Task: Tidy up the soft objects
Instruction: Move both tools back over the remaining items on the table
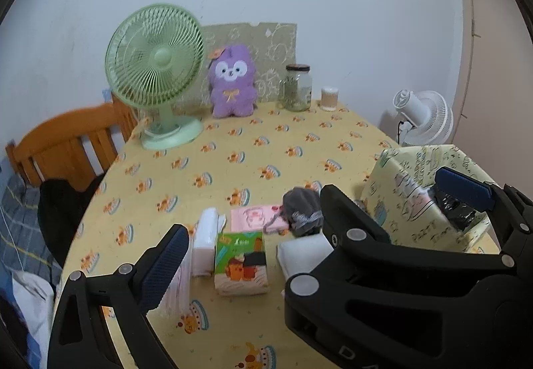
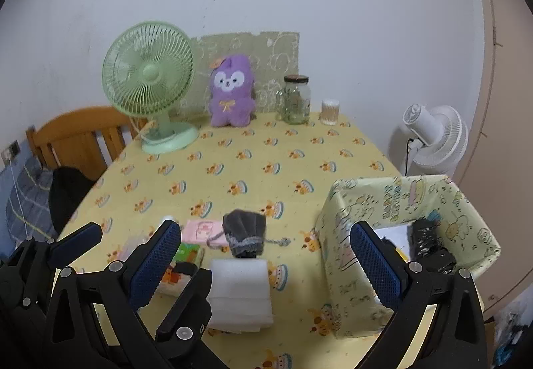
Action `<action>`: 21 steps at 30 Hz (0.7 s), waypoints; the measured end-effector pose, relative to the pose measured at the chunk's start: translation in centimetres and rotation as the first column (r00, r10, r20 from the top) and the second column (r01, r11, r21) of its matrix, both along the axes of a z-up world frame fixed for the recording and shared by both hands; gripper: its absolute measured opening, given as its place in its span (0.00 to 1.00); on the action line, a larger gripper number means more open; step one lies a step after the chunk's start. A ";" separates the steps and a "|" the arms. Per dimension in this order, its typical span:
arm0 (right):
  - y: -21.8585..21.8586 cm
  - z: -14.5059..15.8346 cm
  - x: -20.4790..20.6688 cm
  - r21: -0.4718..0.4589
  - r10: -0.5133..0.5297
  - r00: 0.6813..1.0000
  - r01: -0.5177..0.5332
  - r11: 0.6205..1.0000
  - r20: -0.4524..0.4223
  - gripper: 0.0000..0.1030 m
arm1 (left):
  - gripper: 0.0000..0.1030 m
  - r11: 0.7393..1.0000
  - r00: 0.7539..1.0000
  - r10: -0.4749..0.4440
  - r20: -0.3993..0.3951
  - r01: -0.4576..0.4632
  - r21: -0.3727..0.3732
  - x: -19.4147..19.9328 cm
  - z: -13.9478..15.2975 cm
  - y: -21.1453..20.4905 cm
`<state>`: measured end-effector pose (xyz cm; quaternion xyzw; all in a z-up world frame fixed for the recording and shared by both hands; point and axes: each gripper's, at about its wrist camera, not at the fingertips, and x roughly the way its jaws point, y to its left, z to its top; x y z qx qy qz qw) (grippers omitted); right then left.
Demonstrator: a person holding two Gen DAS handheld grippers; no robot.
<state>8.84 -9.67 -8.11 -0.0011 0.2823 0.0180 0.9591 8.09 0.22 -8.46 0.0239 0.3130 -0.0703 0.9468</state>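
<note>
Yellow printed cloth covers the worktop, and in the left wrist view the soft things are seen gathered just ahead of the left gripper, whose jaws are held wide apart and clamped on nothing. Between the jaws lie a green tissue pack, a white tissue pack beside the left jaw, a pink pouch further ahead and a grey drawstring bag towards the right jaw. They appear to be clustered so that each can be taken in turn. Partly hidden behind the right gripper's black frame are a white foam pad and the patterned box (judged to be the destination).

In the right wrist view the right gripper is seen with its jaws likewise spread and empty. The foam pad, mostly covered in the other view, is shown whole between the jaws, with the drawstring bag just beyond it. The box lies by the right jaw, and its inside is revealed: something white and something black already rest there. The pink pouch is visible ahead of the left jaw; the white tissue pack cannot be made out.
</note>
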 end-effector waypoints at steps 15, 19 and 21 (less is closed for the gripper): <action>2.4 -4.2 1.4 0.006 0.087 0.995 -0.087 0.996 -0.057 1.00 | 0.96 0.998 0.997 0.055 -0.054 -0.056 -0.013 0.6 -4.1 2.0; 2.8 -5.8 2.2 0.009 0.101 0.989 -0.100 0.995 -0.108 1.00 | 0.96 0.998 0.992 0.066 -0.104 -0.068 -0.010 1.5 -5.6 2.2; 2.9 -6.8 2.8 0.015 0.106 0.985 -0.105 0.994 -0.139 1.00 | 0.95 0.997 0.989 0.069 -0.128 -0.071 -0.010 1.8 -6.3 2.3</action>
